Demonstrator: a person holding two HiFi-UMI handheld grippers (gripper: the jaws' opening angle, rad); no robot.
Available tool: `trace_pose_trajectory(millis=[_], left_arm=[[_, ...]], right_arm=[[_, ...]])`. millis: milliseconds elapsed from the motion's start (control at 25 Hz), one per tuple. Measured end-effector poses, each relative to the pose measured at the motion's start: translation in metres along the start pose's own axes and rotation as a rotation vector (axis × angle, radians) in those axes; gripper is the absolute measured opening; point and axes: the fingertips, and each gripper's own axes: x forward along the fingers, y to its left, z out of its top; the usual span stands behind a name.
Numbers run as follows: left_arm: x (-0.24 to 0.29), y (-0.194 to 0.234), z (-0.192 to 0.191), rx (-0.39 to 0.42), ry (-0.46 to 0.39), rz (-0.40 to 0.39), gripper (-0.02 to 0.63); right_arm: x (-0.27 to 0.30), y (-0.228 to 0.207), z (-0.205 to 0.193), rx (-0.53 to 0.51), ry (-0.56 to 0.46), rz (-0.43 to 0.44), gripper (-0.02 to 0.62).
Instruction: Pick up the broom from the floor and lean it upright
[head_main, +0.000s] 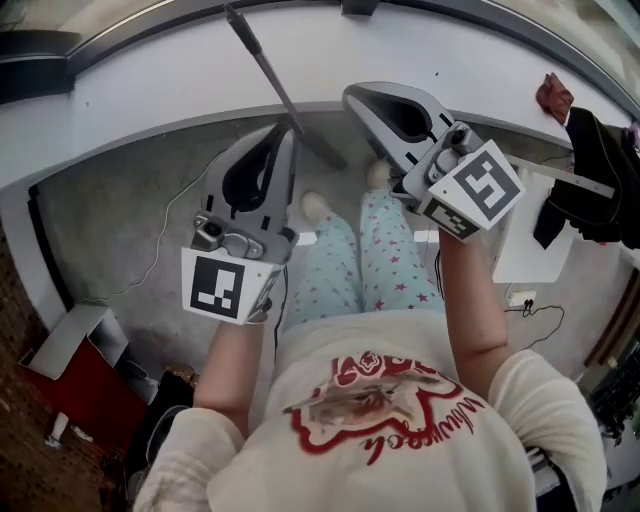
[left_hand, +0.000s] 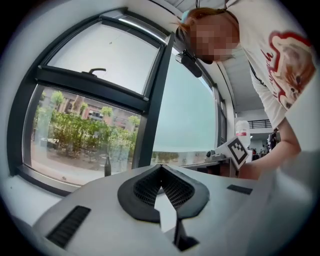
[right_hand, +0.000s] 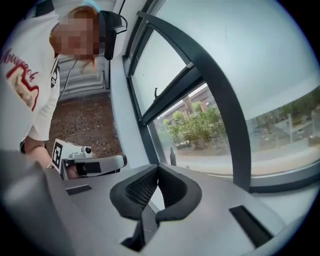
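The broom (head_main: 265, 72) shows as a long grey handle slanting up against the white ledge (head_main: 150, 90) below the window, and its lower end disappears between my two grippers. My left gripper (head_main: 289, 133) is raised just left of the handle, shut with nothing in it (left_hand: 161, 170). My right gripper (head_main: 352, 97) hovers to the handle's right, also shut and empty (right_hand: 157, 167). Neither touches the broom. Both point level at the window. A short dark tip (right_hand: 172, 155) stands at the sill; I cannot tell whether it is the broom's end.
The person's legs in starred trousers (head_main: 370, 262) stand on the grey floor. A red box (head_main: 85, 385) lies at the lower left, with a thin cable (head_main: 160, 240) on the floor nearby. At the right are a white cabinet (head_main: 530, 245) and dark hanging cloth (head_main: 592, 180).
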Motion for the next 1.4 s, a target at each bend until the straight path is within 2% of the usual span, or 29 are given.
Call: trace_pose_trajectory(millis=[120, 280, 480, 680, 800, 920, 1000, 1080, 1240, 1320, 1400], left_arm=[[-0.01, -0.015, -0.021, -0.007, 0.058, -0.043, 0.017], [-0.016, -0.046, -0.043, -0.04, 0.084, -0.069, 0.017], [-0.015, -0.099, -0.064, -0.023, 0.062, -0.088, 0.017], [-0.044, -0.189, -0.071, -0.034, 0.033, -0.072, 0.017], [-0.073, -0.253, -0.058, -0.066, -0.011, -0.027, 0.017], [-0.091, -0.305, -0.025, -0.105, -0.115, 0.021, 0.017], [-0.096, -0.344, 0.004, -0.119, -0.16, -0.012, 0.016], [-0.109, -0.379, 0.034, -0.105, -0.16, -0.054, 0.017], [-0.151, -0.402, 0.085, -0.015, -0.187, -0.042, 0.017], [-0.171, -0.405, 0.094, 0.021, -0.172, -0.04, 0.017], [-0.194, -0.411, 0.092, 0.018, -0.143, -0.061, 0.017]], right_arm=[[-0.018, 0.014, -0.02, 0.077, 0.024, -0.082, 0.025], [-0.047, 0.035, -0.048, 0.145, 0.029, -0.12, 0.025], [-0.1, 0.043, -0.073, 0.16, -0.009, -0.14, 0.025], [-0.186, 0.082, -0.079, 0.156, -0.052, -0.104, 0.025], [-0.244, 0.114, -0.069, 0.161, -0.065, -0.108, 0.025], [-0.293, 0.144, -0.043, 0.113, -0.061, -0.098, 0.025], [-0.326, 0.166, -0.018, 0.055, -0.071, -0.089, 0.025], [-0.361, 0.19, 0.001, 0.039, -0.078, -0.106, 0.025], [-0.391, 0.232, 0.032, 0.004, -0.087, -0.103, 0.025], [-0.396, 0.252, 0.044, -0.024, -0.099, -0.094, 0.025], [-0.402, 0.272, 0.045, -0.057, -0.097, -0.11, 0.025]])
